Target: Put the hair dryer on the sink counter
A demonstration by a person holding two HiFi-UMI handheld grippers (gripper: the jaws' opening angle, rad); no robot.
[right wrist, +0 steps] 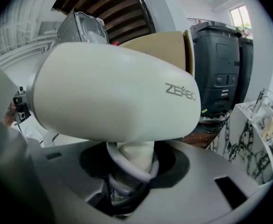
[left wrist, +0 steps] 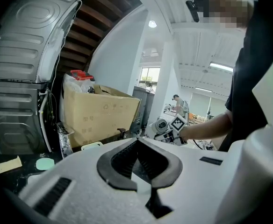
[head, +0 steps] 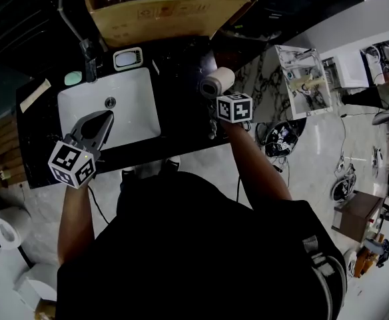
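Hair dryer (right wrist: 113, 97), cream body, is sitting in the right gripper (right wrist: 129, 169). Its jaws are clamping the handle (right wrist: 135, 154), with a grey cord (right wrist: 120, 158) looping round the handle at the grip. In the head view the dryer is showing at 1 o'clock of the frame centre, over the right end of the black sink counter (head: 181, 122). I can't tell whether it is touching the top or hanging just above it. White basin (head: 131, 109) is lying at 9 o'clock of the dryer, and the cardboard box (head: 168, 12) is at 11 o'clock, behind the counter. Left gripper (left wrist: 136, 143) is hovering over the basin at 8 o'clock of the dryer, well apart from it, with the fingertips meeting and nothing between them. It is playing no part in the grip. Progress: pick-up and carry are looking done, and the dryer is already arriving at the counter zone. Placement is looking not yet finished, since the grip is on and the body is being carried by the handle. Remaining, as a guess: setting it on the bare counter clear of the basin edge, opening the jaws, and backing out without snagging the cord.
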